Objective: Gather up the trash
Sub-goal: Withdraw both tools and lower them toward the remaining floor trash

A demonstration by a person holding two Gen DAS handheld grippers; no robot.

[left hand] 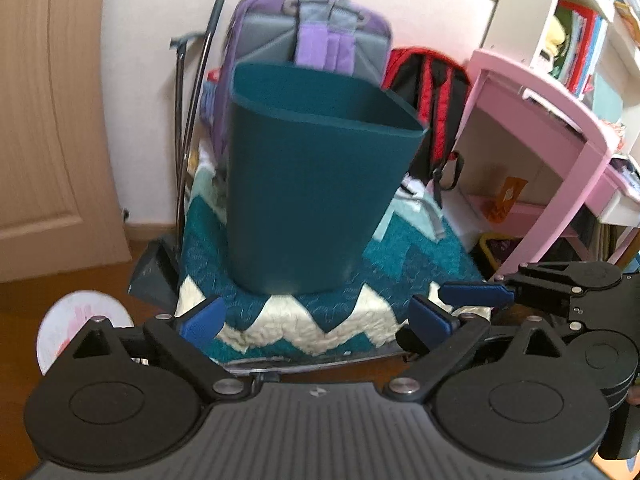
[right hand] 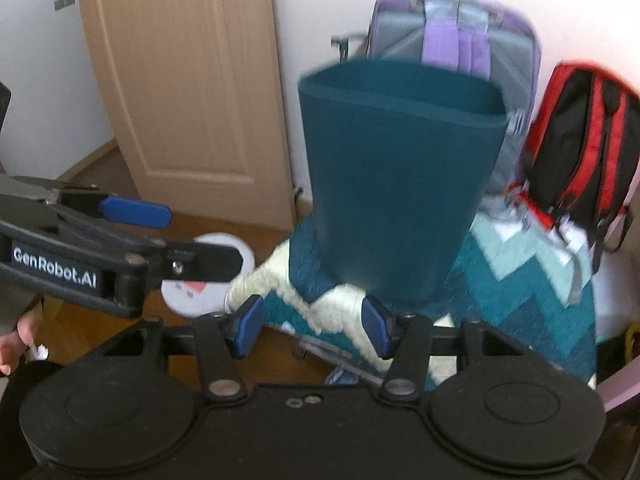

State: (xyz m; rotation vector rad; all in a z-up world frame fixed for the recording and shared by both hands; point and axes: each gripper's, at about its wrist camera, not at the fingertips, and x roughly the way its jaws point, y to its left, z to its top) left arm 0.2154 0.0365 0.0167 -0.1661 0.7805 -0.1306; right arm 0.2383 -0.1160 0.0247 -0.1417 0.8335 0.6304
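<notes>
Both your grippers, left gripper [left hand: 316,316] and right gripper [right hand: 312,328], stand open and empty, near the rug's [left hand: 304,320] fluffy zigzag edge. Your smooth, tapered teal bin [left hand: 312,184] stands upright on it, backpacks [left hand: 316,36] close behind.

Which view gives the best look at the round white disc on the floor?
The right wrist view: the white disc shows its red marks, though the left gripper crosses it. The left wrist view shows it at the edge, partly hidden.
</notes>
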